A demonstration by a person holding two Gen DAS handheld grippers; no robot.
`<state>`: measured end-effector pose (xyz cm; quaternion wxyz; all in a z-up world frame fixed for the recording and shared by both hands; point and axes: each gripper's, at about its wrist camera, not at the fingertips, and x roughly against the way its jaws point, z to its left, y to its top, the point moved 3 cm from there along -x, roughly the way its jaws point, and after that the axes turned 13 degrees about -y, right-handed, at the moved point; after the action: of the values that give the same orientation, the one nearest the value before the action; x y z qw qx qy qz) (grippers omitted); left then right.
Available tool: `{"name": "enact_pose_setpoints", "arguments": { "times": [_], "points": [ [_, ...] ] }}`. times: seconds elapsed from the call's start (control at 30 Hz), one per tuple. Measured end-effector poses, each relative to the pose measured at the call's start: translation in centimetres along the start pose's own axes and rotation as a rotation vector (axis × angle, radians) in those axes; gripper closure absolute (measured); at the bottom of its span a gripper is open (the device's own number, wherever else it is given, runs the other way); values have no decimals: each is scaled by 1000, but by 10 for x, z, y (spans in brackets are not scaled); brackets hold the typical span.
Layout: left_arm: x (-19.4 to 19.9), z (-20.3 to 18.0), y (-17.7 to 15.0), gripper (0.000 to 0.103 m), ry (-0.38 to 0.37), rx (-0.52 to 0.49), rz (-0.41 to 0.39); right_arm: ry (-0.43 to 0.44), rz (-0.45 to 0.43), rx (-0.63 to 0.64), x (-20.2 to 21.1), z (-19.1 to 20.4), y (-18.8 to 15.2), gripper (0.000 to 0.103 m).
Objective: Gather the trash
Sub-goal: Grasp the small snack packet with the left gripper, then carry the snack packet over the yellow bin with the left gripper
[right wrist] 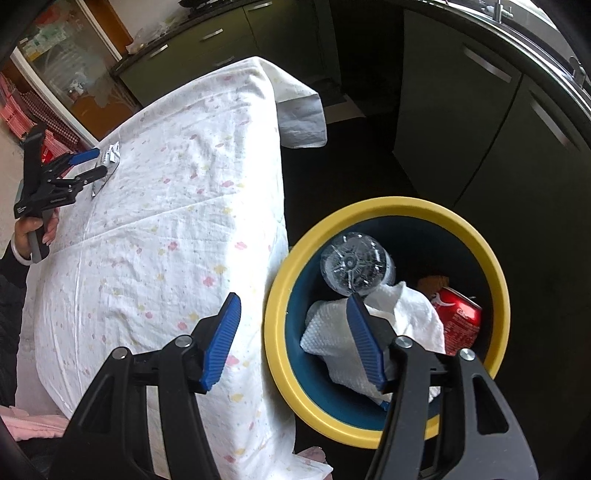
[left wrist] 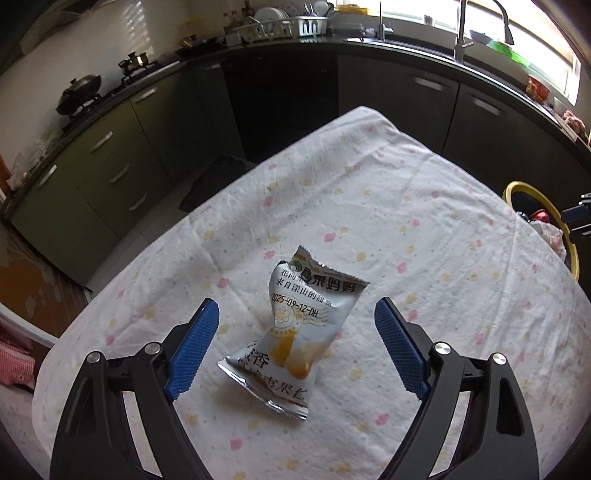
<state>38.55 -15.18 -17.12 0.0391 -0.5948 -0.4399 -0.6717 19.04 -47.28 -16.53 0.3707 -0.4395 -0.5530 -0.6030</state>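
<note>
Nearest to us in the left wrist view, the left gripper (left wrist: 297,314) stands spread wide, its blue pads (left wrist: 192,350) on either side of a crumpled silver snack wrapper (left wrist: 291,332) without touching it. The wrapper lies on the flowered tablecloth (left wrist: 406,221), printed face up, between the two fingers. Beyond the table's right edge we see part of the yellow-rimmed bin (left wrist: 532,188); farther off run the dark kitchen cabinets (left wrist: 110,147), with a wok (left wrist: 79,92) on the stove and a dish rack (left wrist: 284,24) on the counter.

In the right wrist view, the right gripper (right wrist: 293,306) is also released and holds nothing; it hangs over the near rim of the bin (right wrist: 480,236), which stands just beside the table. Inside the bin we make out a white paper towel (right wrist: 332,332), a clear plastic bottle (right wrist: 354,264) and a red can (right wrist: 458,314). Far across the cloth, the other gripper (right wrist: 98,162) brackets the wrapper (right wrist: 110,155).
</note>
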Motion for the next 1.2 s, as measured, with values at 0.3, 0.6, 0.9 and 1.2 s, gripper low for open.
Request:
{"name": "enact_pose_setpoints", "arguments": {
  "times": [0.3,0.6,0.9,1.2],
  "points": [
    [-16,4,-9,41,-55,42,24,12,11,21,-6,12,4,44],
    [-3,-11,-15,67,-32,60,13,20,-13,19,9,13,-6,44],
    [35,-109,-8,67,-24,-72,-20,34,-56,-1,31,3,-30,44],
    [33,-241,18,67,-114,-202,-15,-17,-98,-56,48,-38,-73,44]
  ]
}}
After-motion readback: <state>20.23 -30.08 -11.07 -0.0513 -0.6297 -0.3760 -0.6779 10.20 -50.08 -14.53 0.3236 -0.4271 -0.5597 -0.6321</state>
